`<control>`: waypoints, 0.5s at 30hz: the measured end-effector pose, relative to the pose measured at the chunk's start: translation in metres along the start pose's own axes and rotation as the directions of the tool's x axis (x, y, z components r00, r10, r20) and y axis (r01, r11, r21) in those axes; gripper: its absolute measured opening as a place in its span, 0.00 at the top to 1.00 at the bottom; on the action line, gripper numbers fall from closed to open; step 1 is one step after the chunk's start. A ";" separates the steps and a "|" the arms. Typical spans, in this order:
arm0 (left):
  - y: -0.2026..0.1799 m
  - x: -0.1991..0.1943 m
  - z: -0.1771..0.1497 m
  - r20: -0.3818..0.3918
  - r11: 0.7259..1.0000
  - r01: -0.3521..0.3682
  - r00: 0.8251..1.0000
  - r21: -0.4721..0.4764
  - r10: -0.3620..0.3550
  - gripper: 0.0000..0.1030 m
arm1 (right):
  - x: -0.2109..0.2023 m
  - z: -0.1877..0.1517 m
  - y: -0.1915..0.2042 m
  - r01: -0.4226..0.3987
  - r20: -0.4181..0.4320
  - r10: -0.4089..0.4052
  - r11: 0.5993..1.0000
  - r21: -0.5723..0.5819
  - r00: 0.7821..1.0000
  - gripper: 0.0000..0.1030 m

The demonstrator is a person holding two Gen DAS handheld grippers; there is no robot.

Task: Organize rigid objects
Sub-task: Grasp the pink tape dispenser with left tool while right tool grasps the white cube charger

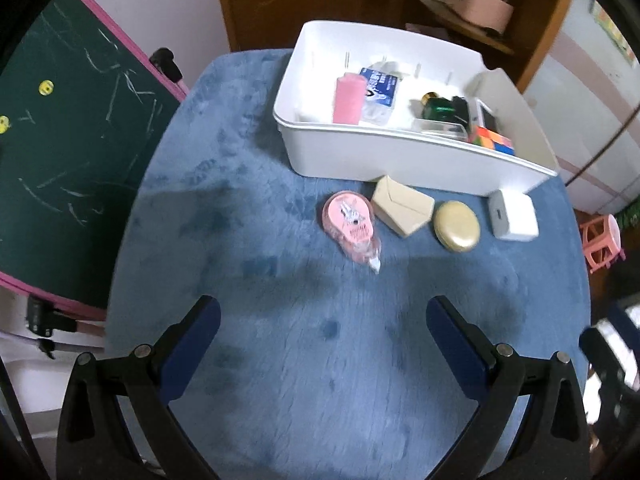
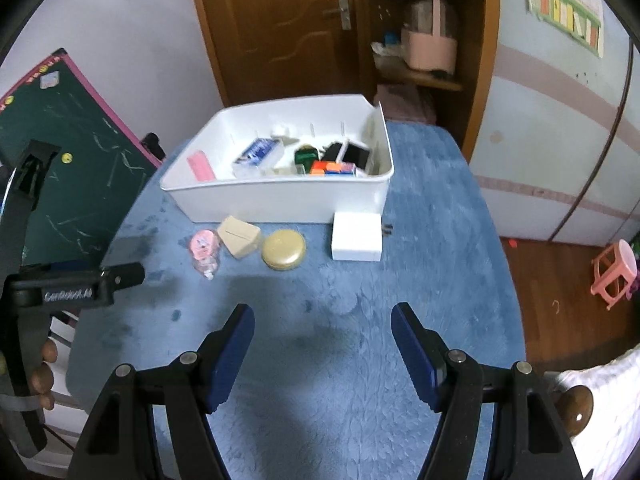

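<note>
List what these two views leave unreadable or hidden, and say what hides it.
- White bin: its near wall hides the lower parts of the contents in both views.
- Blue-labelled packet: print too small to read.
- Pink dispenser: label blurred in the left view.
- White box: its far side is hidden from the right view.
- Left claw, right claw: bases cut off by the bottom edge.

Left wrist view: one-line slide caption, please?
Open left gripper faces four items beside the part-filled white bin on the blue cloth.
</note>
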State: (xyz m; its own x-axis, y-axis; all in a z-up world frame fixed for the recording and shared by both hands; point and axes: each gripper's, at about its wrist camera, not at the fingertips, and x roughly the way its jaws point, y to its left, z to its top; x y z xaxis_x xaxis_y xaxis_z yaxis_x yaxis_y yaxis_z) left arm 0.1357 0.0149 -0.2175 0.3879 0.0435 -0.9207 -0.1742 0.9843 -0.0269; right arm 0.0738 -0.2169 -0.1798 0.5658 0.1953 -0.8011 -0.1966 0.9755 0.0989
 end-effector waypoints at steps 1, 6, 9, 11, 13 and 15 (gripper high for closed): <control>-0.001 0.007 0.003 -0.004 1.000 -0.007 1.000 -0.008 0.007 0.01 | 0.005 0.000 -0.001 0.005 -0.007 -0.005 1.000 0.005 1.000 0.30; -0.007 0.046 0.021 -0.040 0.999 -0.019 0.999 -0.042 0.017 0.01 | 0.039 0.008 -0.006 0.029 -0.038 -0.027 0.998 0.060 0.999 0.30; -0.010 0.064 0.028 -0.049 0.998 -0.037 0.998 -0.053 0.035 0.01 | 0.061 0.012 -0.010 0.045 -0.059 -0.040 0.995 0.094 0.997 0.30; -0.010 0.075 0.031 -0.062 0.997 -0.037 0.998 -0.068 0.033 0.01 | 0.074 0.016 -0.015 0.058 -0.070 -0.050 0.991 0.118 0.996 0.30; -0.008 0.084 0.032 -0.070 0.995 -0.038 0.997 -0.089 0.032 0.01 | 0.087 0.021 -0.020 0.063 -0.077 -0.052 0.987 0.147 0.996 0.30; -0.006 0.090 0.031 -0.075 0.994 -0.043 0.997 -0.097 0.036 0.01 | 0.101 0.027 -0.023 0.079 -0.081 -0.067 0.984 0.158 0.994 0.30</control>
State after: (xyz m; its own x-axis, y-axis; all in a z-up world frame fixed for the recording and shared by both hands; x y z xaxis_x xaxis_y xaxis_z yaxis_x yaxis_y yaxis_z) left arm 0.2002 0.0186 -0.2884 0.3125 0.0656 -0.9477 -0.2781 0.9602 -0.0253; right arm 0.1569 -0.2172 -0.2468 0.5112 0.1203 -0.8510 -0.0222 0.9917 0.1268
